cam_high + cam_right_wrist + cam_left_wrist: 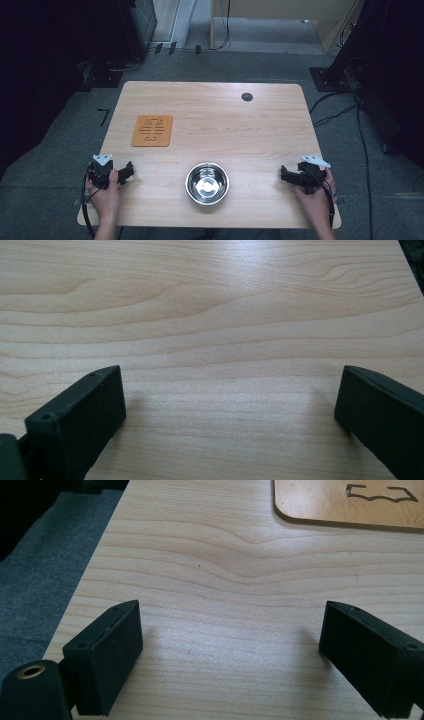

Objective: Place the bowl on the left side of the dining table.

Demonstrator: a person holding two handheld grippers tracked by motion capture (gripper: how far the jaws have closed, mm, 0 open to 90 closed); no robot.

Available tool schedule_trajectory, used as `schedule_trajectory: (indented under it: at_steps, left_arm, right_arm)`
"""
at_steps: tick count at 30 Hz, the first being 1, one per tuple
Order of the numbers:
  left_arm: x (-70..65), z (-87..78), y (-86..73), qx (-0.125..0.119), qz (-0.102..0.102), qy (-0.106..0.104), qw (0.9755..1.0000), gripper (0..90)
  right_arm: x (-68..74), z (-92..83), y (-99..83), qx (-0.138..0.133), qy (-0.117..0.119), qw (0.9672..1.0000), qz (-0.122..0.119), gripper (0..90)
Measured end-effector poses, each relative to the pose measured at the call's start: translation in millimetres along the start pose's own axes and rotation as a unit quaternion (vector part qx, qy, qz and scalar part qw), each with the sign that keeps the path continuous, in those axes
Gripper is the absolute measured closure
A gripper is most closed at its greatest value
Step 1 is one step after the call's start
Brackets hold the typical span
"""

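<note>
On the wooden table [250, 130] before me sit one shiny round metal bowl [207, 182], upright near the front edge between my hands, and one flat orange-brown mat [152, 130] far left, while my left gripper [126, 172] and right gripper [286, 175] rest with jaws spread apart, holding nothing.

Grey carpet floor [60, 130] – dark stands and cables around a light wooden table [210, 105].

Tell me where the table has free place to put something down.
Free: the wide stretch right of the wooden board and beyond the steel bowl, up to the round hole. Tighter: the near edge, between bowl and left gripper or right gripper.
</note>
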State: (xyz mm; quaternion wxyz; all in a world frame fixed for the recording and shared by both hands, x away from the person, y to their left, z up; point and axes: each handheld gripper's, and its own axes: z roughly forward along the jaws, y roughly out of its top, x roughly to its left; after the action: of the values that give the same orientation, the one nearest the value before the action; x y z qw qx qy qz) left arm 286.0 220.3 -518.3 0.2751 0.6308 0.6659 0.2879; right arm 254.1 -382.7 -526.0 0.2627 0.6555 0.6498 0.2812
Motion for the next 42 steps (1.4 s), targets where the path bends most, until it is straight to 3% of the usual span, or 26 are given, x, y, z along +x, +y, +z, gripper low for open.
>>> schedule_trajectory:
  at_steps: [5,10,14,25,42]
  left_arm:
    - [0.5,-0.2,0.0,0.000,-0.001,0.001,1.0000,9.9]
    - [6.4,-2.5,1.1,-0.006,-0.029,-0.005,0.9996,9.9]
    - [4.3,-5.5,3.2,-0.019,-0.029,-0.013,0.9993,9.9]
    - [-18.9,-18.5,8.3,-0.043,-0.002,-0.015,0.9990,9.9]
    - [-64.6,-41.4,11.5,-0.067,0.035,-0.074,0.9944,9.9]
  right_arm:
    - [0.0,0.0,0.0,0.000,0.000,1.0000,0.000,0.0]
    - [0.0,0.0,0.0,0.000,0.000,1.0000,0.000,0.0]
    - [0.0,0.0,0.1,0.000,0.000,1.0000,0.000,0.0]
    - [0.0,0.0,0.1,0.000,0.000,1.0000,0.000,0.0]
    - [0.0,0.2,0.3,0.000,0.000,1.0000,0.000,0.0]
